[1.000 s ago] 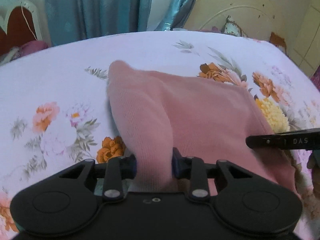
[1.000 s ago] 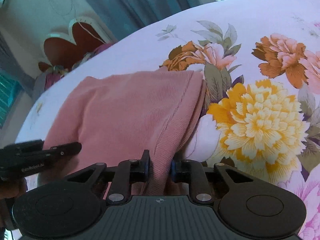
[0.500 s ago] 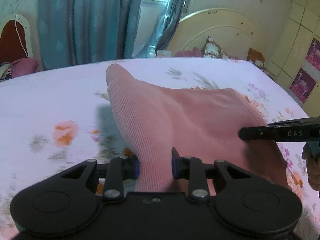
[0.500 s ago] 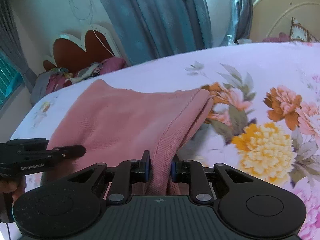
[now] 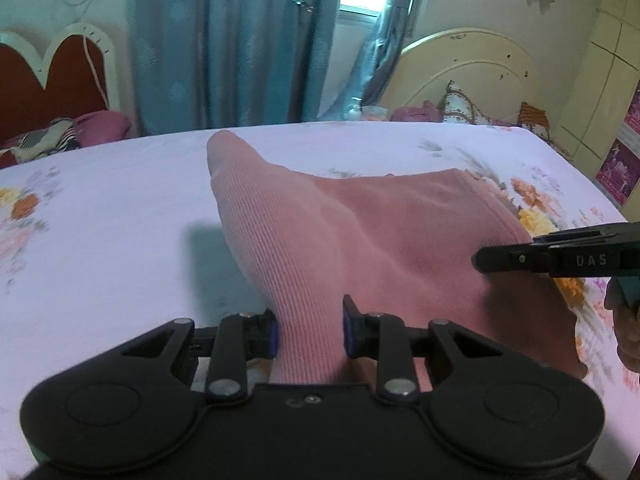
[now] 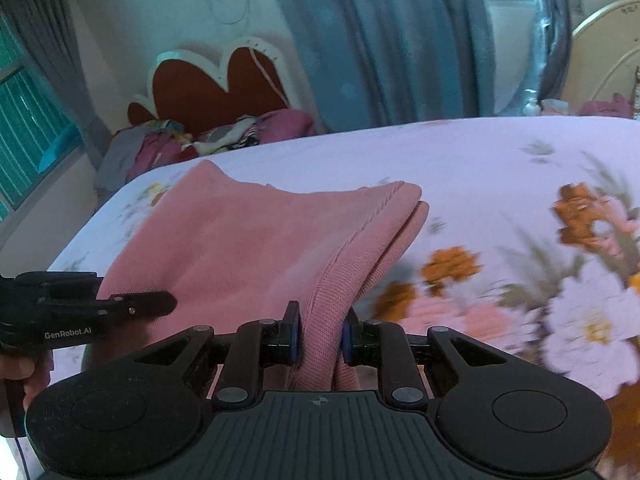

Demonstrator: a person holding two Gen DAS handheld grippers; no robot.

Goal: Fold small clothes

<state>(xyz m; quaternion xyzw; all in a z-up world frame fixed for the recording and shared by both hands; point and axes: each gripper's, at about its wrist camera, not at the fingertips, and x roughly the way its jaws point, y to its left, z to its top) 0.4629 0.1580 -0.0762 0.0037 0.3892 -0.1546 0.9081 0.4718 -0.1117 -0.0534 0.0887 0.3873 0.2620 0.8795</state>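
Both tools are pinching the near edge of a pink knitted garment point(image 5: 360, 232), one at each corner, which is a sensible way to carry a fold: with the two corners held at equal height the cloth is hanging as a flat sheet between them, and the far part is trailing on the flowered bed point(image 5: 120, 208). The left tool point(image 5: 308, 330) is holding a ribbed band of the garment between its narrow-set jaws, and the cloth is running away from it towards twelve o'clock, ending in a rounded tip at about eleven. The right tool point(image 6: 318, 334) is clamped on a bunched, doubled edge, with the layers showing as a stacked lip out at one o'clock in its own view. Each tool is appearing in the other's camera: the right one at three o'clock from the left wrist, the left one at nine o'clock from the right wrist, so they are standing side by side, a garment's width apart. Both are pointing slantwise down at the bed, with the person's fingers point(image 6: 24, 376) just showing around the left handle. My guess is that the held edge is meant to travel over to the far edge, towards the blue curtains point(image 5: 240, 40).
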